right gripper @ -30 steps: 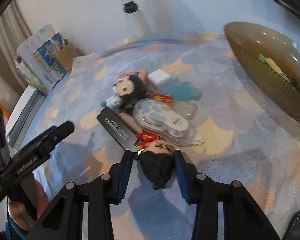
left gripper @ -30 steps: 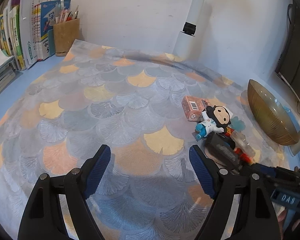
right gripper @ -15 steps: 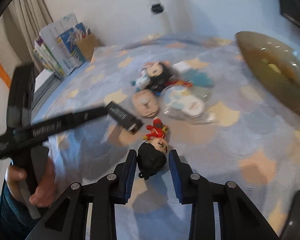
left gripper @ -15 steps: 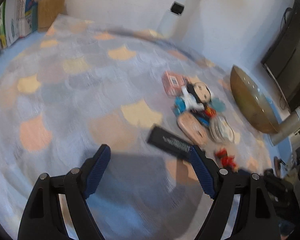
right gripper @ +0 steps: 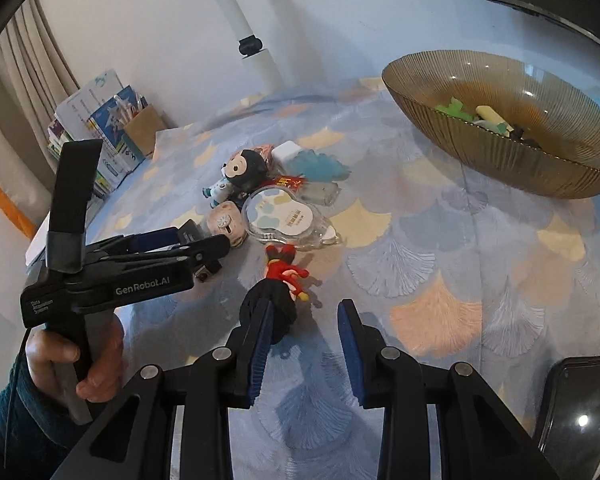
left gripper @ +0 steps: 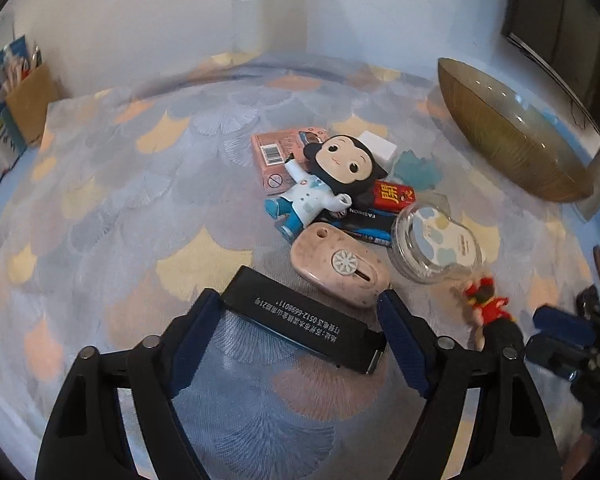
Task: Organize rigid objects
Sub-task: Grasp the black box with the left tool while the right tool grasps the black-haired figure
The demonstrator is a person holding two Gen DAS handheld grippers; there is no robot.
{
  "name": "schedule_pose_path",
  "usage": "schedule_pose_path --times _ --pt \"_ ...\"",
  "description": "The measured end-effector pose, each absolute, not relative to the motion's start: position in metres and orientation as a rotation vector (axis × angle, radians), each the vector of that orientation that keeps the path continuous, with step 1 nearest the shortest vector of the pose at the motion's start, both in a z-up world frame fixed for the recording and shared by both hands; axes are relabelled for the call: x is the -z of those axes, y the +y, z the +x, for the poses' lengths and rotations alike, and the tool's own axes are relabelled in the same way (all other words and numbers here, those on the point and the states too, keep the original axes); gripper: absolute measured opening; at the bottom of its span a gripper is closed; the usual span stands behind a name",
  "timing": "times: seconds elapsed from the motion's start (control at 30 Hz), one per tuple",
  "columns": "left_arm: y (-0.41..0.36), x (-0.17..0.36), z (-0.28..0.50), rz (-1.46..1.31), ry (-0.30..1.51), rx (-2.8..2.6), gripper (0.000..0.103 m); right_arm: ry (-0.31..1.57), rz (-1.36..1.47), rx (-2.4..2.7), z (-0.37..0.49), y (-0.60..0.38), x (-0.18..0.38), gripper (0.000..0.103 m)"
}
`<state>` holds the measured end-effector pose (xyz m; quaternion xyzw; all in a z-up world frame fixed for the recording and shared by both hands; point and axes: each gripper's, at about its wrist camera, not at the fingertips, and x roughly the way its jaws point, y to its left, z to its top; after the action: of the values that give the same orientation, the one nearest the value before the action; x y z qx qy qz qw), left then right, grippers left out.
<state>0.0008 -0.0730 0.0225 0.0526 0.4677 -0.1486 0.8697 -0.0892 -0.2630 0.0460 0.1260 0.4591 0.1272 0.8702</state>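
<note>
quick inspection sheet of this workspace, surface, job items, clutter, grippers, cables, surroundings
surface: table under a fan-pattern cloth, blue and peach.
job's things: black box lying flat between the left gripper's fingers; red figurine lying at the right gripper's left finger; doll, pink case and clear tape dispenser bunched in a pile; ribbed bowl already holds a few small pieces.
clutter: dark phone at the near right edge.
grippers: left gripper open, straddling the black box; right gripper open, nothing clamped.
cables: nothing seen.
surroundings: white wall, white pole, books and pen holder far left, curtain beyond.
</note>
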Motion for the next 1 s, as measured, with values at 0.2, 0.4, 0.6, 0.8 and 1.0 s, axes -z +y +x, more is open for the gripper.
schedule_pose_path --times 0.2,0.4,0.6,0.8,1.0 --pt "-0.050 -0.026 -0.023 0.185 1.008 0.409 0.070 0.995 0.300 -0.303 -0.088 -0.259 -0.039 0.063" --pt "-0.014 -0.027 -0.036 0.182 1.029 0.457 0.073 1.015 0.263 -0.341 -0.085 -0.239 -0.038 0.063" --pt "-0.001 -0.029 -0.049 0.067 1.063 0.452 0.080 1.028 0.223 -0.343 -0.081 -0.225 -0.037 0.074" --pt "-0.022 -0.028 -0.042 0.053 1.050 0.381 0.075 1.039 0.184 -0.297 -0.061 -0.214 -0.036 0.075" --pt "-0.050 -0.028 -0.042 0.193 0.986 0.353 0.032 1.016 0.059 -0.430 -0.068 -0.192 -0.040 0.039"
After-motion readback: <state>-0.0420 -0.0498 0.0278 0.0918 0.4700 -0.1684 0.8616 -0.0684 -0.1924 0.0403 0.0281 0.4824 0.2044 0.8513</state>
